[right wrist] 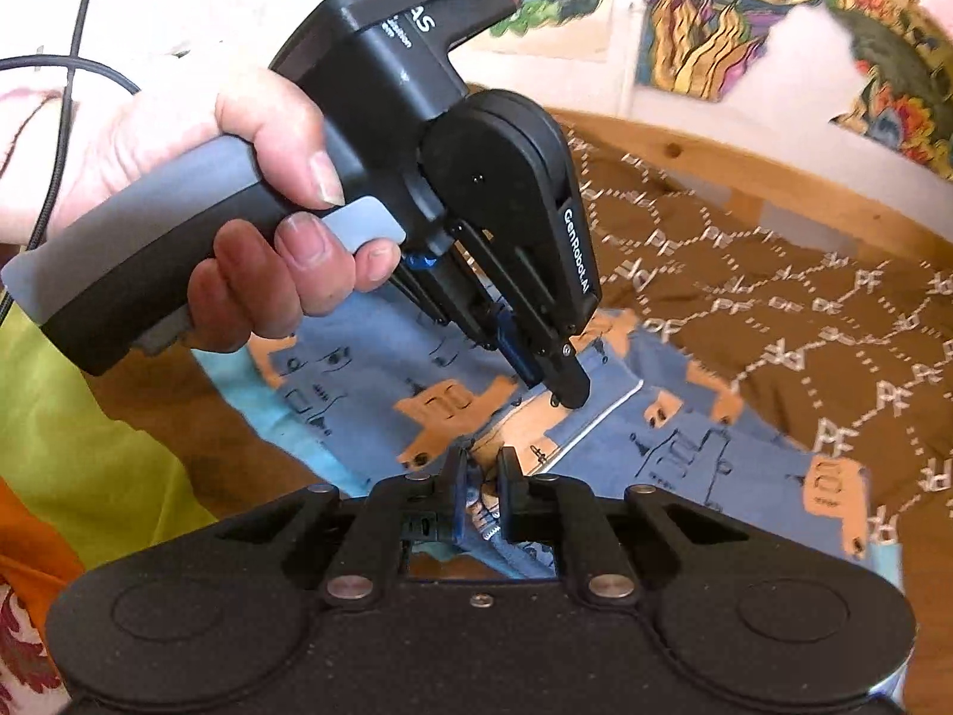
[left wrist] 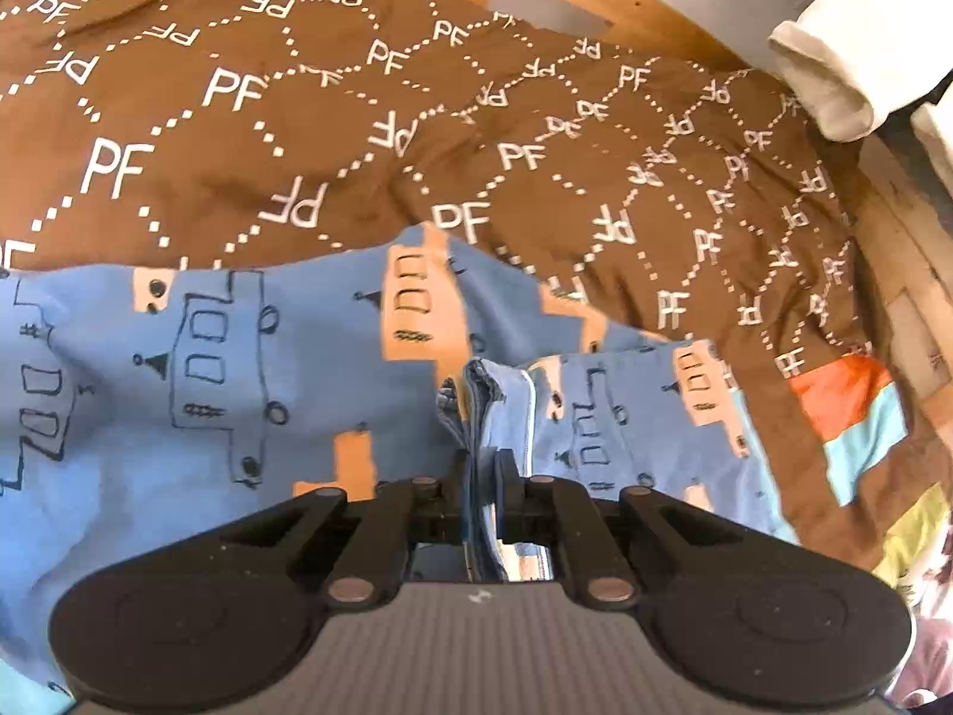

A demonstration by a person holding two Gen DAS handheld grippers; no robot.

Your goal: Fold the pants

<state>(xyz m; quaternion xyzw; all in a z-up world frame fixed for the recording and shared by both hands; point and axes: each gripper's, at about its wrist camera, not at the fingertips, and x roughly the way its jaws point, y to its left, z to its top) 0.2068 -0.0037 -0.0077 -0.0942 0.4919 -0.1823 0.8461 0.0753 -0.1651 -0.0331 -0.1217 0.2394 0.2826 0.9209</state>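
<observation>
Blue pants [left wrist: 196,369] printed with orange patches and dark outline drawings lie rumpled on a brown bedspread [left wrist: 298,119]. In the left wrist view my left gripper [left wrist: 481,468] is shut on a bunched, stitched edge of the pants. From the right wrist view, that left gripper [right wrist: 563,387] is held by a person's hand [right wrist: 268,179] and points down, its tips pinching the pants [right wrist: 685,453] near a white-piped seam. Close in front, my right gripper [right wrist: 479,468] is shut on a gathered fold of the same pants.
A wooden bed frame [right wrist: 744,167] borders the bedspread, with colourful posters [right wrist: 744,12] on the wall behind. A white rolled cloth [left wrist: 834,77] lies at the far right. An orange and turquoise patch [left wrist: 846,417] lies right of the pants. Yellow-green fabric [right wrist: 77,447] lies at the left.
</observation>
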